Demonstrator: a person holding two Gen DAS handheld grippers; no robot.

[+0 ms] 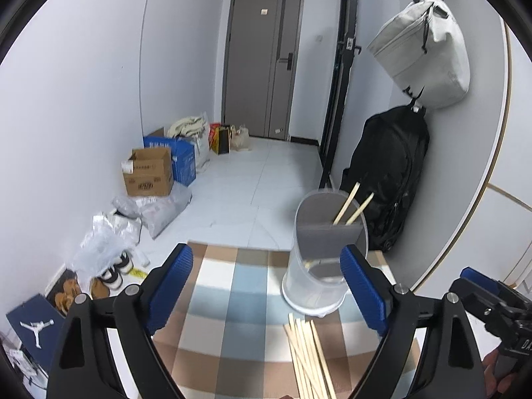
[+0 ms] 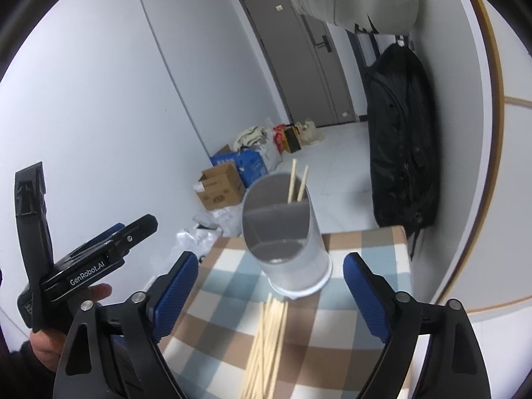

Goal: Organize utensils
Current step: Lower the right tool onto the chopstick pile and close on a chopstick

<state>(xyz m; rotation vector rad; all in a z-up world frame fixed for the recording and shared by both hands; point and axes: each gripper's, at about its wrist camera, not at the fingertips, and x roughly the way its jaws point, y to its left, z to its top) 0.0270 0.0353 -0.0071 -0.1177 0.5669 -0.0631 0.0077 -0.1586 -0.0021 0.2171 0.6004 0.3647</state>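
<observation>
We hold both grippers w/ jaws spread wide, nothing between: left gripper (image 1: 266,286), right gripper (image 2: 271,291). Loose chopsticks (image 2: 266,342) lie on checked cloth (image 1: 232,299), just in front of clear holder (image 2: 286,232) w/ two chopsticks upright inside.

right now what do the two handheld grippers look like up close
Both the left gripper and right gripper have black plastic frames with silver pivot bolts and blue ribbed finger pads. The left gripper's body carries white "GenRobot.AI" lettering, seen from the right wrist view. A dark sleeve shows.
</observation>
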